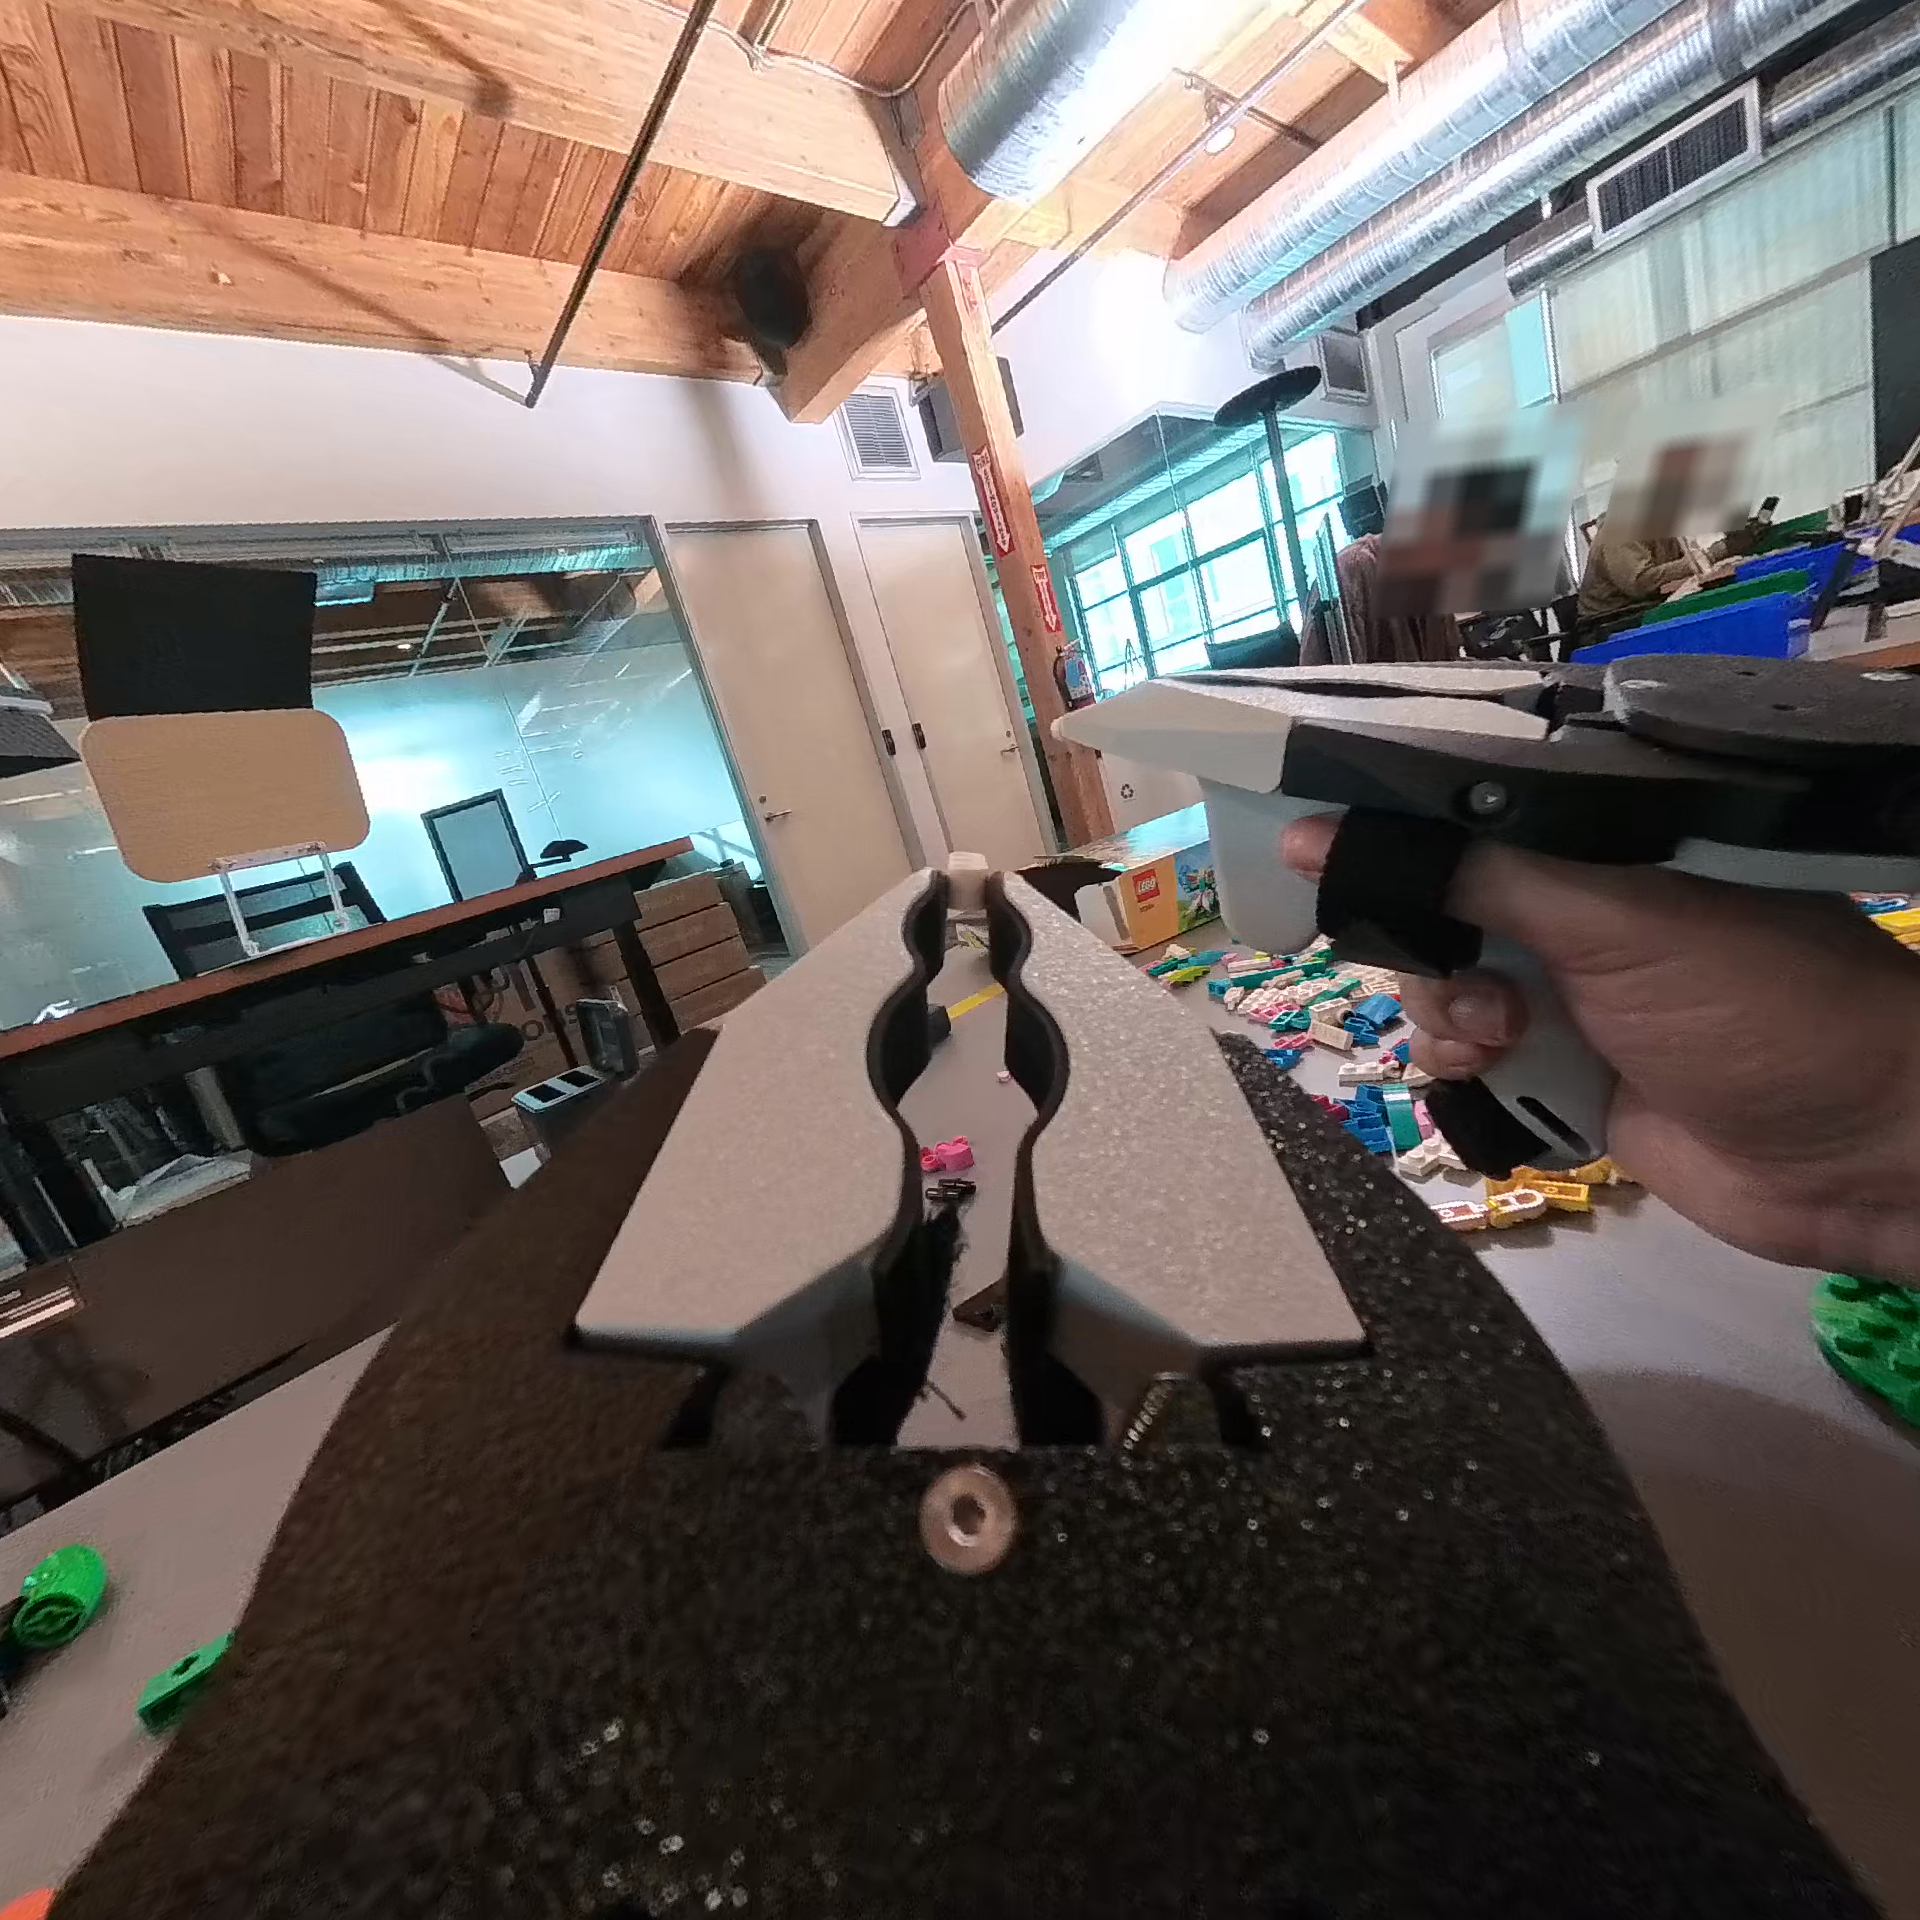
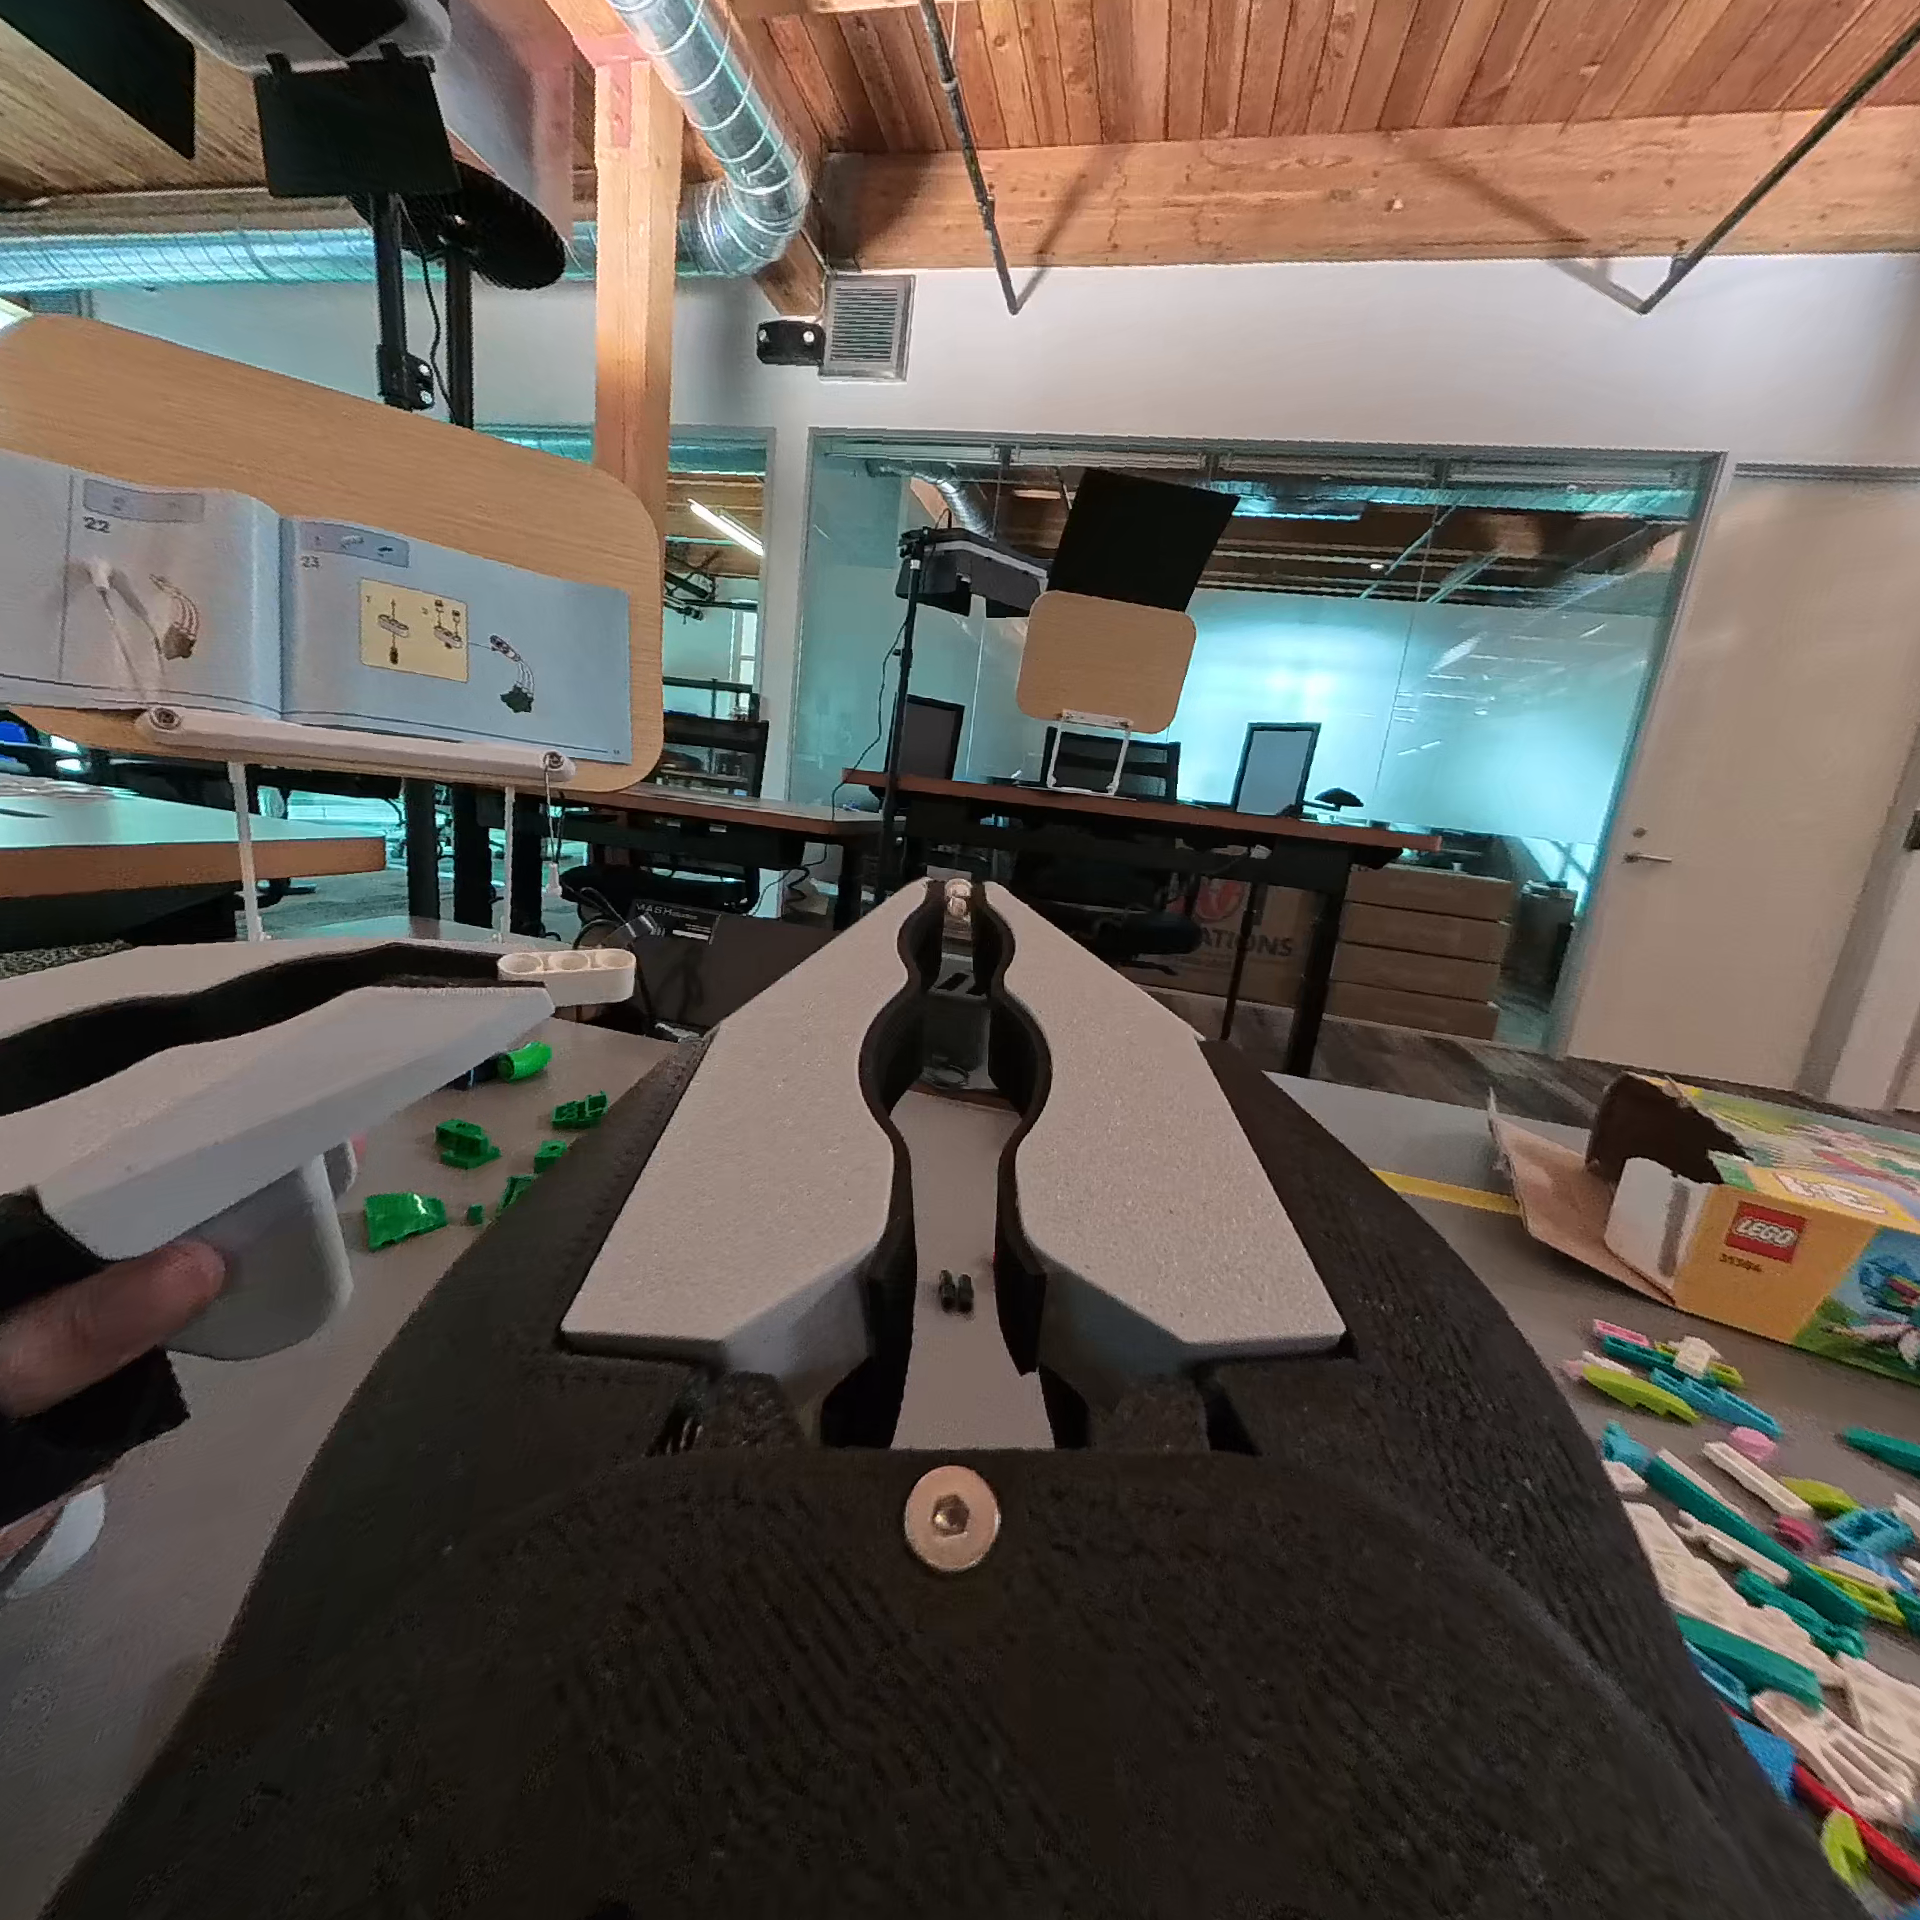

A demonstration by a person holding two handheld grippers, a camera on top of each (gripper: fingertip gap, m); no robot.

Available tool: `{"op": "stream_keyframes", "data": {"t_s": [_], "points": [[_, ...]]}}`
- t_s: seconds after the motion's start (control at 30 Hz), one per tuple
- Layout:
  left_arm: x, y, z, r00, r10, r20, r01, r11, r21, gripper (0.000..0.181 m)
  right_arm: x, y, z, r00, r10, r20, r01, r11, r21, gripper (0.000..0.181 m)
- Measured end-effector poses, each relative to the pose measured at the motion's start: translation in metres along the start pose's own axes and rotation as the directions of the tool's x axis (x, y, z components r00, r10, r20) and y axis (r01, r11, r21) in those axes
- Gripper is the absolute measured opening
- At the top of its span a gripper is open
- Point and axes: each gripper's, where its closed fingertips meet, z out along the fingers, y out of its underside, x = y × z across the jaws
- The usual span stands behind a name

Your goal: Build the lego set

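- Left claw (image 1: 966,891) clenched on a white beam piece (image 1: 966,871); only its end shows at the tips in the left wrist view. The right wrist view shows the piece (image 2: 567,972) sticking out, with three holes.
- Right claw (image 2: 958,902) clenched on a small pale, shiny part (image 2: 957,900); shape hard to make out.
- Loose bricks (image 1: 1340,1029) lie on the grey surface (image 1: 1621,1309), partly hidden by the hand (image 1: 1704,1081).
- Two tiny black pins (image 2: 956,1289) lie on the surface, seen between the fingers.
- Instruction booklet (image 2: 312,623) is cut off at the frame's left.
- Torn box (image 2: 1756,1236) is cut off at the right.
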Motion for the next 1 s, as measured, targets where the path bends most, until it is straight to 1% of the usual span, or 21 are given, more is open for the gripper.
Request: {"op": "stream_keyframes", "data": {"t_s": [1.0], "points": [[0.0031, 0.0027, 0.0005, 0.998, -0.049, -0.035, 0.049, 0.999, -0.012, 0.005, -0.0076, 0.0056, 0.0022, 1.0, 0.003, 0.03, -0.003, 1.0, -0.015, 0.004]]}}
